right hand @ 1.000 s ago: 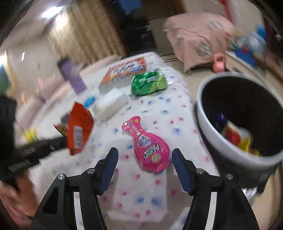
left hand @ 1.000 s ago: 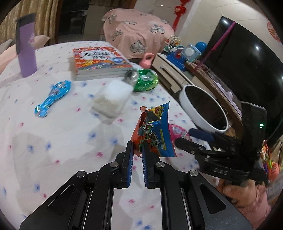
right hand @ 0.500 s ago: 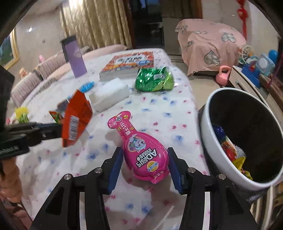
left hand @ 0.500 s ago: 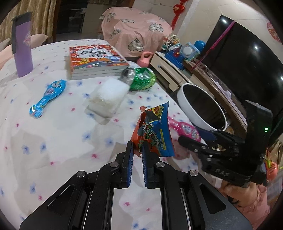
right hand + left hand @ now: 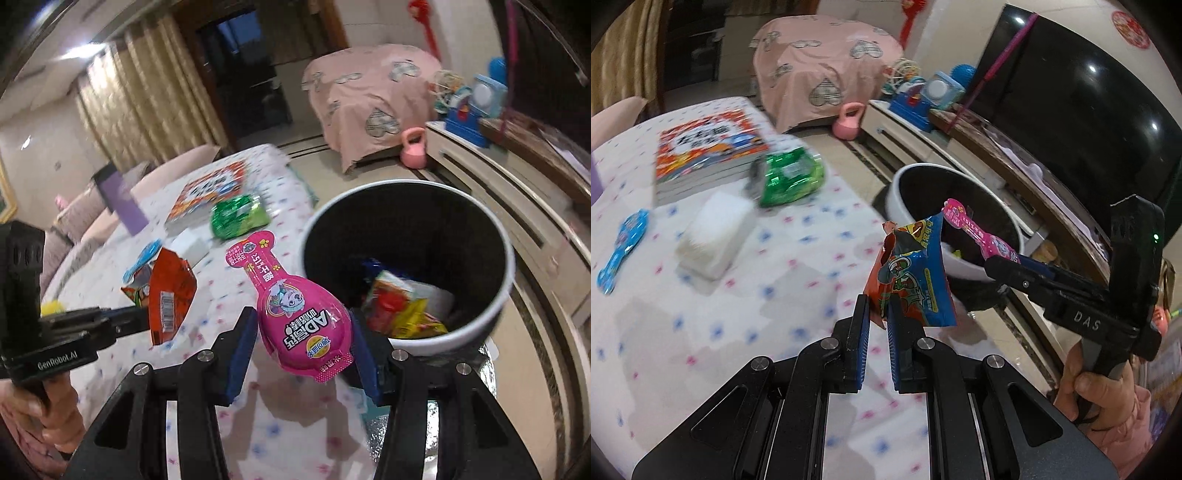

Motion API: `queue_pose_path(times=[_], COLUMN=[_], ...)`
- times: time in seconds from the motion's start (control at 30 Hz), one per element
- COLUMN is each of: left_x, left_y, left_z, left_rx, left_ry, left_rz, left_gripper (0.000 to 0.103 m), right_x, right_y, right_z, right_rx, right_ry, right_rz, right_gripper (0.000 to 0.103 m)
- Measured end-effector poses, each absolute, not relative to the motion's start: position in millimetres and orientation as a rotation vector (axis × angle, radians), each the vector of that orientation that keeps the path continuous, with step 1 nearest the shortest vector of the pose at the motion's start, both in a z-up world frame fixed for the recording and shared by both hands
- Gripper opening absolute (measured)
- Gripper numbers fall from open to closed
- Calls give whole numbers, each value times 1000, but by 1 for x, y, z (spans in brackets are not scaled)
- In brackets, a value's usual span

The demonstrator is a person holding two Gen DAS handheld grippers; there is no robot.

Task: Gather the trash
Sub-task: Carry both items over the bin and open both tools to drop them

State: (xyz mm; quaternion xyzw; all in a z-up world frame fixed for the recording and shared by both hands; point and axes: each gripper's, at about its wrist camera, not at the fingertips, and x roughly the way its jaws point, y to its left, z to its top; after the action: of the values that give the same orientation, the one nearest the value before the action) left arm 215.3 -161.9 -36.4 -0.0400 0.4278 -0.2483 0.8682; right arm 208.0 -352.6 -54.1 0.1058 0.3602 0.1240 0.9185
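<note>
Left gripper (image 5: 874,314) clamps crinkly foil snack wrapper (image 5: 911,275) frame centre, right gripper (image 5: 301,334) pinches glossy pink bottle-shaped blister pack (image 5: 295,308) centre-right, both beside round white-rimmed bin (image 5: 491,317), its mouth unobstructed.

The black left gripper (image 5: 875,314) has its blue-padded jaws pinched together on a snack wrapper (image 5: 910,280); the black right gripper (image 5: 301,341), half-closed, clamps a pink packet (image 5: 295,314).

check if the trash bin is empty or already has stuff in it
Not empty. The right wrist view looks down into the trash bin and shows crumpled wrappers, red, yellow and white, lying at its bottom.
</note>
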Motion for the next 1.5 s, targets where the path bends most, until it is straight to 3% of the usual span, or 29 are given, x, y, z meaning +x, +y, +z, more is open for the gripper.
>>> queue_pose_path(times=[0.5, 1.2, 1.27, 1.37, 1.43, 1.5], left_x=[248, 286, 288, 291, 291, 289], left_y=[-236, -280, -281, -278, -273, -267], left_z=[-22, -35, -36, -37, -36, -35], left_rx=[19, 93, 93, 75, 56, 37], left_ry=[886, 937, 944, 954, 949, 946], left_rz=[-583, -573, -570, -563, -553, -550], left_gripper=[9, 9, 15, 48, 56, 56], right_x=[222, 256, 257, 260, 262, 260], right_y=[-420, -449, -450, -451, -453, -454], right_z=[-47, -55, -54, -54, -54, -53], right_rx=[325, 330, 328, 328, 340, 352], right_ry=[713, 758, 758, 755, 757, 749], right_rz=[155, 108, 106, 110, 114, 112], right_gripper=[51, 51, 51, 53, 64, 76])
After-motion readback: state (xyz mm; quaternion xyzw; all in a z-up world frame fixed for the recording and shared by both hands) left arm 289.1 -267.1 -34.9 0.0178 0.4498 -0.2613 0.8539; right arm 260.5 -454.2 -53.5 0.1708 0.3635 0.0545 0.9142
